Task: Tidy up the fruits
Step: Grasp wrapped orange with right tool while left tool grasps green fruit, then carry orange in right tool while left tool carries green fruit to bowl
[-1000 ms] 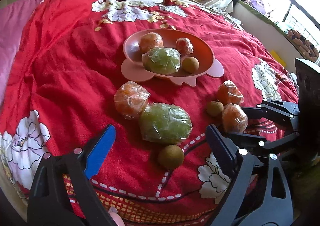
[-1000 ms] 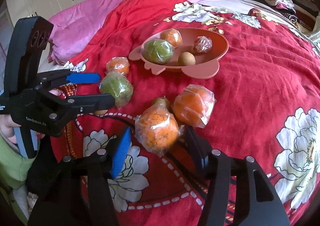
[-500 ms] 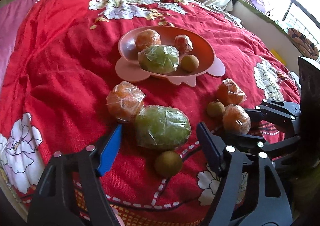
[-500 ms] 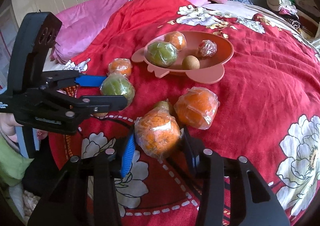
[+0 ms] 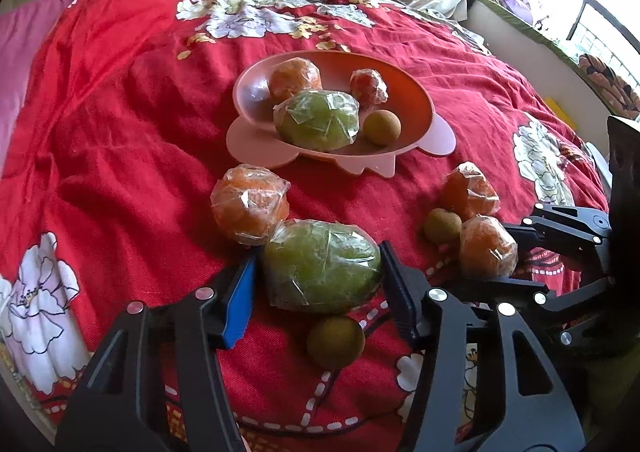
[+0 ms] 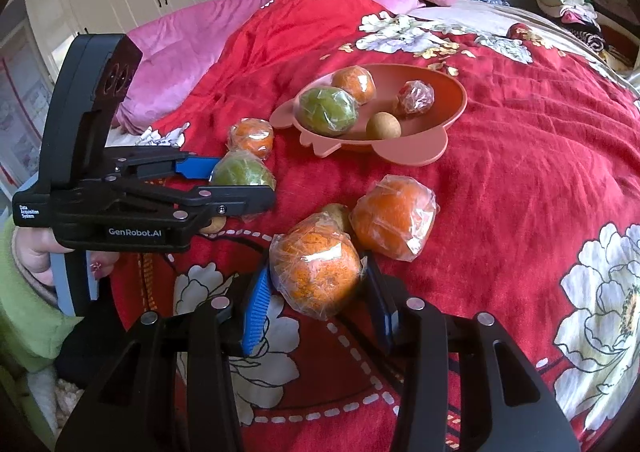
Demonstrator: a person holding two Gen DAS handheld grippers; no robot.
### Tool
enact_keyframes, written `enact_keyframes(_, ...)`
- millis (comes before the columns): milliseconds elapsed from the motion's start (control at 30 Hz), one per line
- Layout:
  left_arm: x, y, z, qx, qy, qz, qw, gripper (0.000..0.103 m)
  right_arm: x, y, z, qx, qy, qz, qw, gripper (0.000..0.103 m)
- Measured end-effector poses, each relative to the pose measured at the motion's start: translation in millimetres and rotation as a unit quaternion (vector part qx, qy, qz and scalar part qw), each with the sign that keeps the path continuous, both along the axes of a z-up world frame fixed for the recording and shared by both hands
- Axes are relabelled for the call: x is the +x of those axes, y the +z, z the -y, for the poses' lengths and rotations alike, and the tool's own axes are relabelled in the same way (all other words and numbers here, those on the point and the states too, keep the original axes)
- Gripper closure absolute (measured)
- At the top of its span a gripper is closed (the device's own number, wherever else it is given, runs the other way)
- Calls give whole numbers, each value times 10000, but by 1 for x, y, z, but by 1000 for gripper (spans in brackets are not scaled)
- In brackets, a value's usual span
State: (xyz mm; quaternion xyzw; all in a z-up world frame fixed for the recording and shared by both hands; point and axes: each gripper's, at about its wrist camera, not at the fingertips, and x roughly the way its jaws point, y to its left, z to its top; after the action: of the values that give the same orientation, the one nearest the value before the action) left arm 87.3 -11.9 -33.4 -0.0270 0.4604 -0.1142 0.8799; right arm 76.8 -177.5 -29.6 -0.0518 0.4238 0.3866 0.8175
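On my far left, in the right wrist view, a hand (image 6: 38, 252) in a green sleeve (image 6: 24, 316) holds my left gripper (image 5: 320, 280). Its jaws are closing around a wrapped green fruit (image 5: 322, 266) that lies on the red floral bedspread (image 5: 100, 140); the blue pad and the black pad both look to be touching the plastic wrap on either side. A wrapped orange (image 5: 250, 204) lies against the far left of that green fruit, and a small brown fruit (image 5: 336, 341) sits just in front of it, between my fingers but lower down.

Further back, near the middle of the bedspread, stands the pink bowl (image 5: 416, 92). In it are a wrapped orange fruit (image 5: 295, 78), a large wrapped green one (image 5: 318, 120), a small wrapped reddish one (image 5: 368, 83) and a bare brown round one (image 5: 381, 127).

To the right, my right gripper (image 6: 316, 292) is clamped on a second wrapped orange (image 6: 316, 268), a pad pressed to each side. A third wrapped orange (image 6: 394, 218) lies just beyond it on the right, and a small brownish-green fruit (image 6: 336, 214) peeks out between the two, touching both.
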Motion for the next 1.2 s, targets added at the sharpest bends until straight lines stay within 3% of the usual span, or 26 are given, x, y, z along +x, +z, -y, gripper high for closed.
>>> enact_keyframes(367, -14, 18, 3, -216, -188, 151, 9995, 55, -5, 9, 1, 94, 37, 92, 9999, 61)
enact_keyframes(1200, -16, 41, -10, -308, 6, 387, 9988, 55, -4, 37, 11, 278, -179, 357, 9988, 62)
